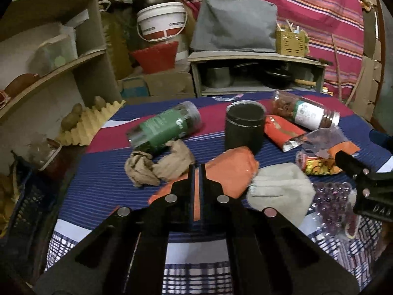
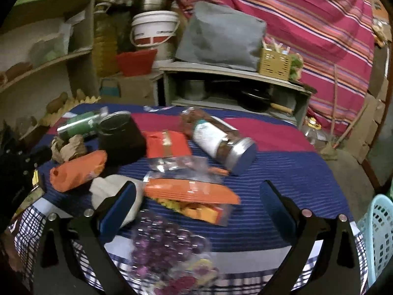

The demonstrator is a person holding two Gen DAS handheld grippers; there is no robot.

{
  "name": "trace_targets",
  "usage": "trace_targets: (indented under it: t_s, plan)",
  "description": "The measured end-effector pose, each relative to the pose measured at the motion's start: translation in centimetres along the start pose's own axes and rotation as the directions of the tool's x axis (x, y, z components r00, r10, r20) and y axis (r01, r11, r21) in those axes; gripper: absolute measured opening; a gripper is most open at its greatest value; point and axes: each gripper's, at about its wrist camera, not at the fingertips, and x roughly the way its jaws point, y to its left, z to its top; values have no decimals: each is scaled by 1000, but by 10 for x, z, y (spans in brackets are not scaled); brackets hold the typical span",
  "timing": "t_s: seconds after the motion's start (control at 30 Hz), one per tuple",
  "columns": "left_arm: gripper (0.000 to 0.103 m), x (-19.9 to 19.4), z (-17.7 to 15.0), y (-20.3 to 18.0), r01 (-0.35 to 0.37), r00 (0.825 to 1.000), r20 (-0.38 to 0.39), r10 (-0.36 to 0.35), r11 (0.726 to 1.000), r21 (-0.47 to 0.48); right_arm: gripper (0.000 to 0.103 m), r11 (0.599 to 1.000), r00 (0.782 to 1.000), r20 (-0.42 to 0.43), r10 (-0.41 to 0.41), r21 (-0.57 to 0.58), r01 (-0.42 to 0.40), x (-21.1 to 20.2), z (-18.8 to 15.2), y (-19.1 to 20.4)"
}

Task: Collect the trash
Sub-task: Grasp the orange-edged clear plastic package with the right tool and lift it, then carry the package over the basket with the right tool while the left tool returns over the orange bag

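Note:
My left gripper (image 1: pixel 197 169) is shut, its tips pinched on the near side of a puffy orange packet (image 1: pixel 221 169) lying on the striped cloth (image 1: pixel 103 179). A strip of orange shows between the fingers. In the right wrist view the same packet (image 2: pixel 76 169) lies beside the dark left gripper (image 2: pixel 24 169). My right gripper (image 2: pixel 197 209) stands open above an orange snack bag with clear film (image 2: pixel 191 194), without touching it. Crumpled brown paper (image 1: pixel 157 167) and a crumpled white wad (image 1: pixel 280 189) lie close by. The right gripper's black body (image 1: pixel 363 172) enters at the right edge.
A green-labelled jar (image 1: pixel 164 127) and a white-labelled jar (image 1: pixel 307 113) lie on their sides. A dark cup (image 1: pixel 245 127) stands between them, beside a flat orange pouch (image 1: pixel 282 130). A purple bubbly pack (image 2: pixel 167 241) lies near me. A light blue basket (image 2: pixel 378 233) stands at right.

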Motion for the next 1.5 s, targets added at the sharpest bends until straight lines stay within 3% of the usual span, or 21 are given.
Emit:
trace_targets:
  t_s: [0.23,0.3,0.37,0.47,0.63,0.87,1.2,1.5]
  plan:
    - [1,8,-1,15,-7,1000,-24,6,999,-38,97,999,997,-75,-33,-41,30,24,-2,5]
    - [1,9,-1,15,0,1000,-28,-1,999,-44,91,999,996,-92,-14,-34,11,29,-5,3]
    - [1,9,-1,13,3,1000,-25,-4,999,-39,70,999,994,-112,3,-34,-6,32,-6,3]
    - [1,8,-1,8,10,1000,-19,-11,1000,-21,48,999,993,-113,32,-25,-35,32,-6,0]
    - [1,7,-2,3,6,1000,-15,-6,1000,-1,23,998,995,-91,42,-36,-46,25,-6,-5]
    - [1,4,-1,-1,2,1000,2,-2,1000,9,14,998,997,-63,49,-34,-51,12,-6,-19]
    - [1,-10,5,-23,31,999,32,-32,999,41,14,999,999,-25,33,6,-33,-27,-11,-50]
    - [1,-34,9,-56,134,989,56,-137,989,54,14,998,1000,23,12,55,-14,-80,-18,-94]
